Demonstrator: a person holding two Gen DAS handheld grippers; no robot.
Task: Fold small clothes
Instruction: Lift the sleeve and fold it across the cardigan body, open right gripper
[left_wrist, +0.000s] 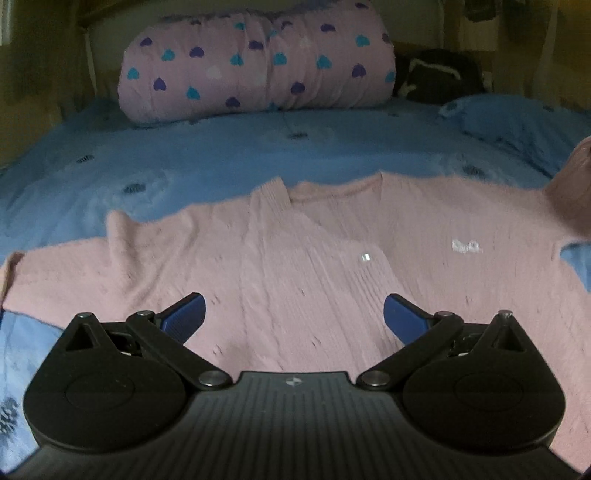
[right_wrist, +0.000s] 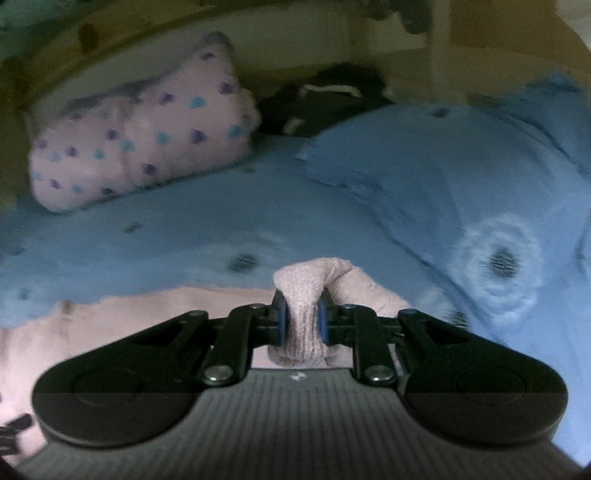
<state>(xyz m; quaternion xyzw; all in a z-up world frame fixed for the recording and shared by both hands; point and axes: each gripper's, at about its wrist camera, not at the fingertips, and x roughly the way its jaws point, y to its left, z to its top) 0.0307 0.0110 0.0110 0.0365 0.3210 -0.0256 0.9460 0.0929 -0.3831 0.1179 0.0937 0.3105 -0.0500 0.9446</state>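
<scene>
A pink knit sweater (left_wrist: 314, 251) lies spread on the blue bedsheet, one sleeve folded across its chest, a small white logo on the right side. My left gripper (left_wrist: 293, 314) is open and empty, just above the sweater's lower middle. My right gripper (right_wrist: 301, 325) is shut on a bunched sleeve end of the pink sweater (right_wrist: 303, 291) and holds it lifted above the bed; the lifted sleeve also shows at the right edge of the left wrist view (left_wrist: 570, 184).
The blue patterned bedsheet (left_wrist: 184, 158) covers the bed. A pink rolled quilt with hearts (left_wrist: 255, 62) lies at the head. A dark item (left_wrist: 439, 74) sits beside it, and a blue pillow (left_wrist: 517, 122) lies at the right.
</scene>
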